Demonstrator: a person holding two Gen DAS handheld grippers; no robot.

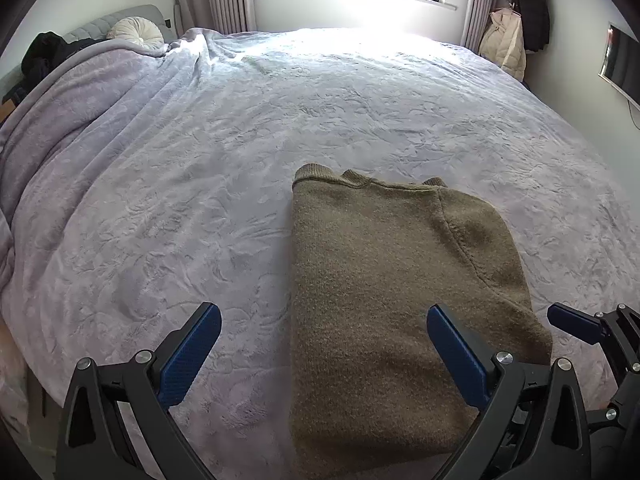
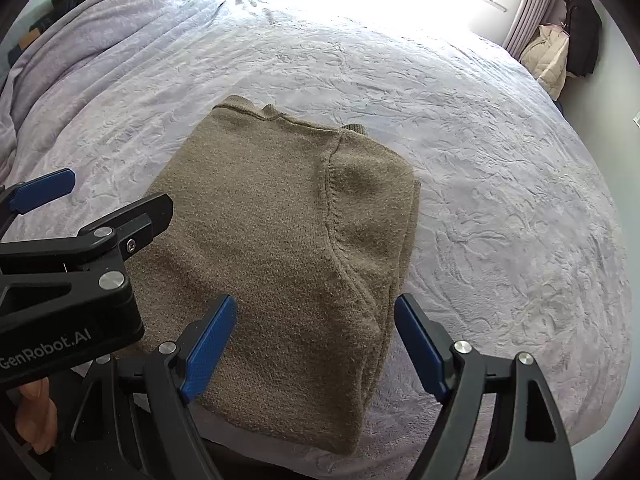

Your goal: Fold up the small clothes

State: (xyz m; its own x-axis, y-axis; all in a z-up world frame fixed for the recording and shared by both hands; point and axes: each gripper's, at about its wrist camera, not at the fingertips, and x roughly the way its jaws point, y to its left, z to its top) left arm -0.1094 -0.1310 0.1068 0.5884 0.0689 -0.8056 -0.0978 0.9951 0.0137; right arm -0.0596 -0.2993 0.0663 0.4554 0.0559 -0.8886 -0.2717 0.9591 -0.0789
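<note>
An olive-brown knitted sweater point(image 1: 380, 280) point(image 2: 280, 220) lies folded into a rough rectangle on the lavender bedspread point(image 1: 180, 160) point(image 2: 500, 200), collar end away from me. My left gripper point(image 1: 323, 310) hovers open over the sweater's near left part, one blue finger over the bedspread, the other over the knit. It shows again at the left of the right wrist view point(image 2: 120, 188). My right gripper point(image 2: 316, 300) stands open above the sweater's near right corner, pads clear of the fabric. One of its blue fingers point(image 1: 572, 320) appears at the right of the left wrist view.
A round cream cushion point(image 1: 136, 30) and dark clothes point(image 1: 44, 56) sit by the grey headboard. Jackets point(image 1: 516, 28) hang in the far right corner beside curtains and a window. A wall screen point(image 1: 620, 64) is at right. A person's hand point(image 2: 36, 412) holds the left gripper.
</note>
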